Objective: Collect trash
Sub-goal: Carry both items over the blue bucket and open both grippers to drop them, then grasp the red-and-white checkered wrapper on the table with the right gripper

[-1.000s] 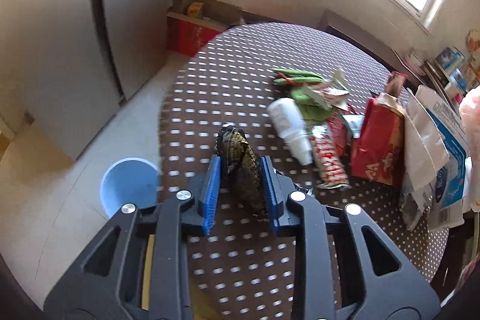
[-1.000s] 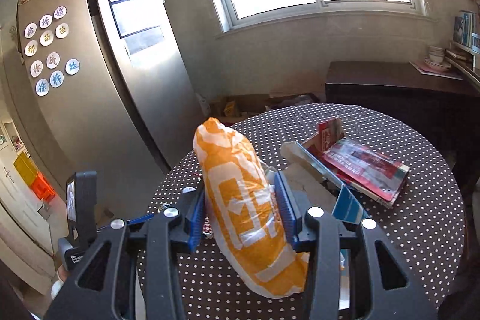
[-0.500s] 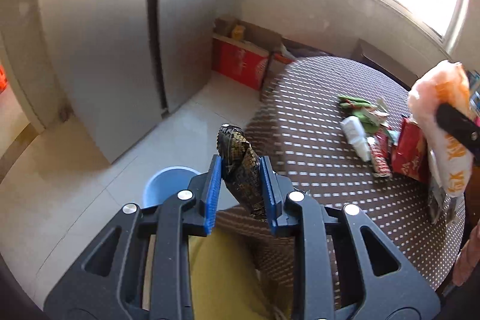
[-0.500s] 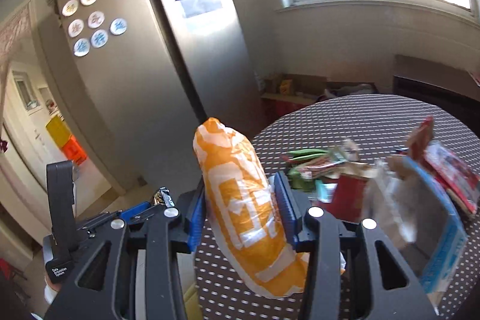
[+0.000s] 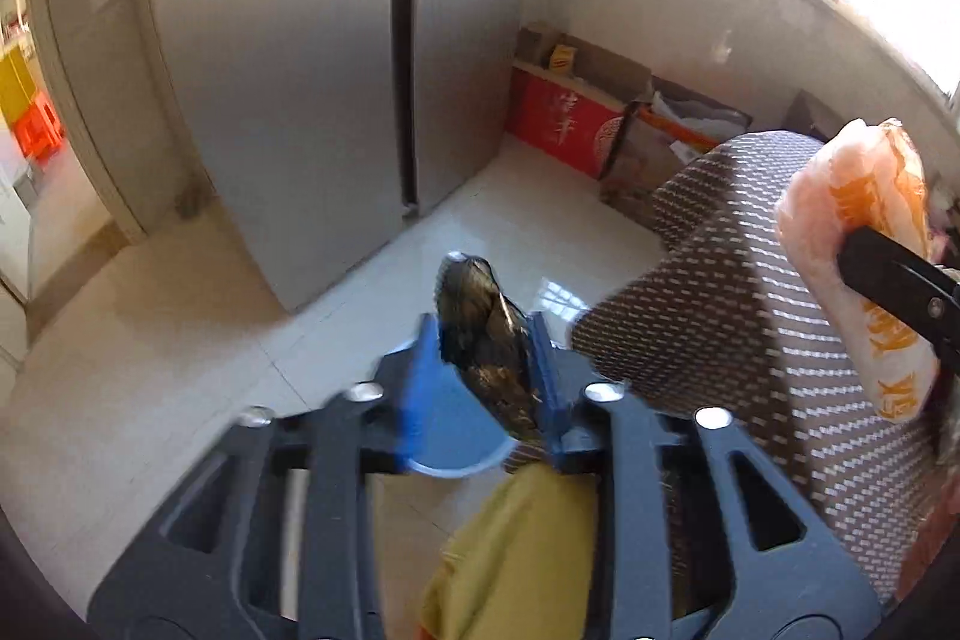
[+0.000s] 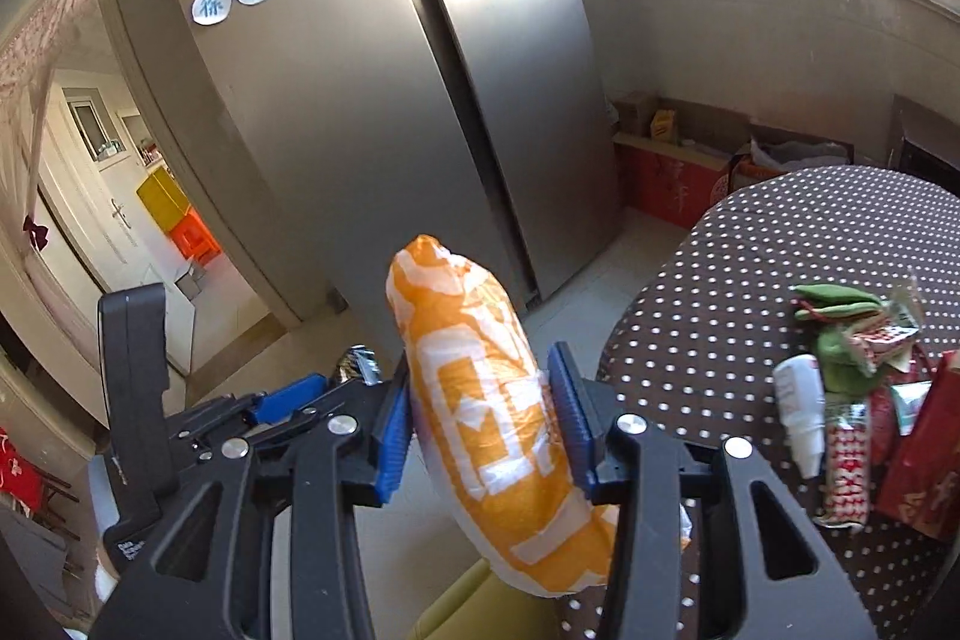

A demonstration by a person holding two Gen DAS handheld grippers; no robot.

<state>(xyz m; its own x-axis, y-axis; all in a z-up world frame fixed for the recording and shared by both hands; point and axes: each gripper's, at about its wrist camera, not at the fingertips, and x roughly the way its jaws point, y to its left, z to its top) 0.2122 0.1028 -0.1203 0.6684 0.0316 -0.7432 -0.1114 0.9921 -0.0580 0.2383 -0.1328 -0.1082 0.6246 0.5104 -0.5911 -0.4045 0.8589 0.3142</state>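
Dark crinkly wrapper point(image 5: 486, 340) is slipping loose: my left tongs point(image 5: 480, 376) have just been opening over the blue bin point(image 5: 447, 430) on the floor, wrapper leaning on the right pad only, so it's prob dropping in. Right tongs point(image 6: 483, 427) are pinching the orange bag point(image 6: 480, 412), swinging off the worktop point(image 6: 750, 280) w/ more trash point(image 6: 840, 388) left on it. Fridge point(image 6: 420, 100) is far-left; my yellow-clad leg point(image 5: 516, 550) is crowding the bin.

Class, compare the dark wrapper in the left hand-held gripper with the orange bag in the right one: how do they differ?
The dark wrapper is small, crumpled and dark brown; the orange bag is big, puffy, orange and white. The wrapper sits loose against one pad, the jaws having just opened; the bag is squeezed by both. Both are off the table.
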